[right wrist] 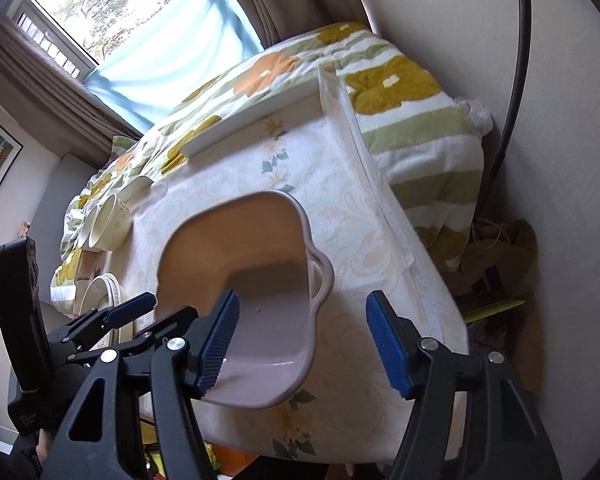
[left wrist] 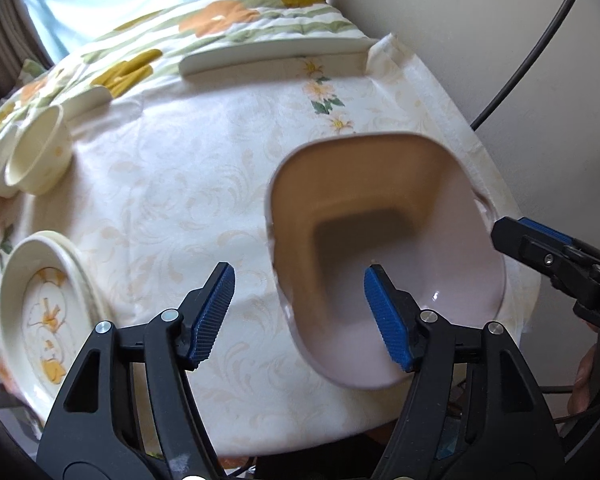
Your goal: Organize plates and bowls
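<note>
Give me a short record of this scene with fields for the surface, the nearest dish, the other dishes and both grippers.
surface: table with a cream tablecloth
nearest dish: pink square dish, empty, on the table near its right edge
other dishes: floral plate at left; cream bowls beyond it; flat white plate at the far edge
left gripper: open, empty, above the pink dish's left rim
right gripper: open, empty, above its right rim

Left wrist view: close above the table [left wrist: 188, 184], angled steeply down, window upper left.
Right wrist view: similar, seemingly further right.
Shared: pink dish [left wrist: 384, 248] [right wrist: 260, 280], centre frame.
</note>
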`<state>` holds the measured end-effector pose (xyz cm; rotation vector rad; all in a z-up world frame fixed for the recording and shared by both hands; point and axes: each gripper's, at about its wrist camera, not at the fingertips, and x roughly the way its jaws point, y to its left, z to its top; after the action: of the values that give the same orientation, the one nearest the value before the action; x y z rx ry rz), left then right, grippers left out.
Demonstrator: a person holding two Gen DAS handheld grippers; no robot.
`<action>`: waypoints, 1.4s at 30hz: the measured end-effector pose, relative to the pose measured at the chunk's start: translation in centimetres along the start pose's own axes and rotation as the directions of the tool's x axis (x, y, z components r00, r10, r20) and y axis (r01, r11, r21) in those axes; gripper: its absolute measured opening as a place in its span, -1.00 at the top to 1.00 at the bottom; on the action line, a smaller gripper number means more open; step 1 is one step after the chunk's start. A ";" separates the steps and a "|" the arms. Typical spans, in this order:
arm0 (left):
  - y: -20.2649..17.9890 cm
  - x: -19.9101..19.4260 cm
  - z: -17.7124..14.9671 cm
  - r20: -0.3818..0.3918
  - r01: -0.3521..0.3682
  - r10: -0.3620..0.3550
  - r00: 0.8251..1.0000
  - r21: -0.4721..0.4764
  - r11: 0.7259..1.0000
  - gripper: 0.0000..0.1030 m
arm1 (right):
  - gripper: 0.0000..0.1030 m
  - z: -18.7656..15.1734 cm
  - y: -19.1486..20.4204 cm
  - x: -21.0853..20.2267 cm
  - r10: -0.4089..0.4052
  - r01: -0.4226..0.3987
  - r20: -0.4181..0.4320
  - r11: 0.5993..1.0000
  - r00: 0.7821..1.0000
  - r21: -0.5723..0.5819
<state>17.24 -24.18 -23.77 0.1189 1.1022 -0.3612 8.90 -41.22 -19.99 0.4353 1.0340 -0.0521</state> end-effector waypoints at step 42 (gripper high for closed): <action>39.1 0.0 7.2 -0.064 -0.086 0.062 0.996 -0.520 0.850 -0.71 | -0.53 13.5 32.8 22.8 0.024 -0.187 -0.336 0.867 0.941 -0.461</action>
<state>36.74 10.42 -23.80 -0.3176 1.2020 0.0225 39.76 -12.59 -22.63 0.0324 1.2939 0.3893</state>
